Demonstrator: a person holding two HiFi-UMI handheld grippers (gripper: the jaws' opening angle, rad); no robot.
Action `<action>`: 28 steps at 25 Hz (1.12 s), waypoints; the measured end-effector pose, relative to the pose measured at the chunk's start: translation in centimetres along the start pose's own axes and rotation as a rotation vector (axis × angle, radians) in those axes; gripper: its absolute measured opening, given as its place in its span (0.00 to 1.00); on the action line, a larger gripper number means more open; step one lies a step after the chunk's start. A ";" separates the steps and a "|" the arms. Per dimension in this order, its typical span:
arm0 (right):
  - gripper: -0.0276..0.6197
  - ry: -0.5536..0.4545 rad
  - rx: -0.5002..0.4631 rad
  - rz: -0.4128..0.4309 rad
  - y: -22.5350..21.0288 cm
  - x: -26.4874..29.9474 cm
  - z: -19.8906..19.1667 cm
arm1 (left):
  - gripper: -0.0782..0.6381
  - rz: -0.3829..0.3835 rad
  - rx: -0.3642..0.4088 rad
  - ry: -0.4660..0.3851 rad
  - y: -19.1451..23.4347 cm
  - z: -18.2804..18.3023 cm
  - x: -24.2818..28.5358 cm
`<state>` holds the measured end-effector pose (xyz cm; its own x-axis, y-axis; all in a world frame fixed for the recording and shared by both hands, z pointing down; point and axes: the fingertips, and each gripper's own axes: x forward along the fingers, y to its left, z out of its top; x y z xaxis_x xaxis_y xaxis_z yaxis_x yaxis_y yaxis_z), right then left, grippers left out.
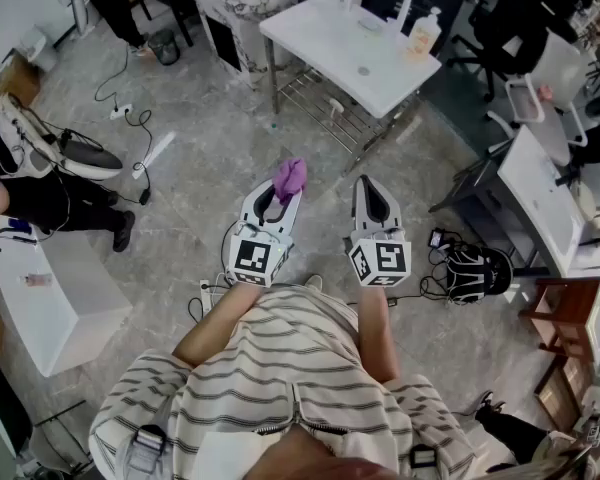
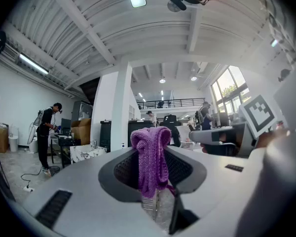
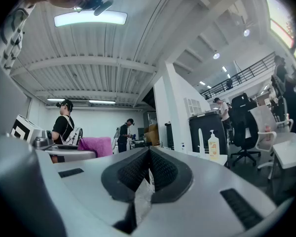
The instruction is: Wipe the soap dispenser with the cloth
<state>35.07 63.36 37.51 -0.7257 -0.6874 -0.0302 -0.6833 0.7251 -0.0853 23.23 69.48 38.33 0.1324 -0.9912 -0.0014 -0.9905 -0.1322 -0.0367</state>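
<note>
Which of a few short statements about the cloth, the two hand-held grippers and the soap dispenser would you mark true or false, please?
1. The left hand-held gripper grips a purple knitted cloth. True.
2. The right hand-held gripper is open. False: its jaws are together, with nothing between them.
3. The pale orange soap dispenser with a white pump stands on the white table. True.
4. The cloth is touching the dispenser. False: the dispenser stands on the table, well ahead of both grippers.

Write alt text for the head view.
Seen from above, a person holds two grippers: the left gripper clamps a purple cloth, the right gripper is shut and empty. A soap dispenser stands on a white table ahead.
</note>
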 end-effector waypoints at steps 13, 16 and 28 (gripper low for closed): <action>0.04 -0.011 0.028 0.007 -5.5 1.3 -1.3 | 0.28 0.041 -0.008 0.066 -0.9 -1.9 3.7; 0.04 0.006 0.033 0.001 -6.8 3.4 -2.0 | 0.28 0.040 -0.013 0.071 0.0 -2.4 5.9; 0.05 0.028 0.005 -0.008 -10.8 23.3 -3.6 | 0.28 -0.005 -0.080 0.052 13.0 -5.8 22.5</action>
<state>25.27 39.66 41.31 -0.7223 -0.6915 -0.0019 -0.6885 0.7195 -0.0909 13.13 45.40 43.59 0.1374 -0.9892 0.0503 -0.9899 -0.1353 0.0430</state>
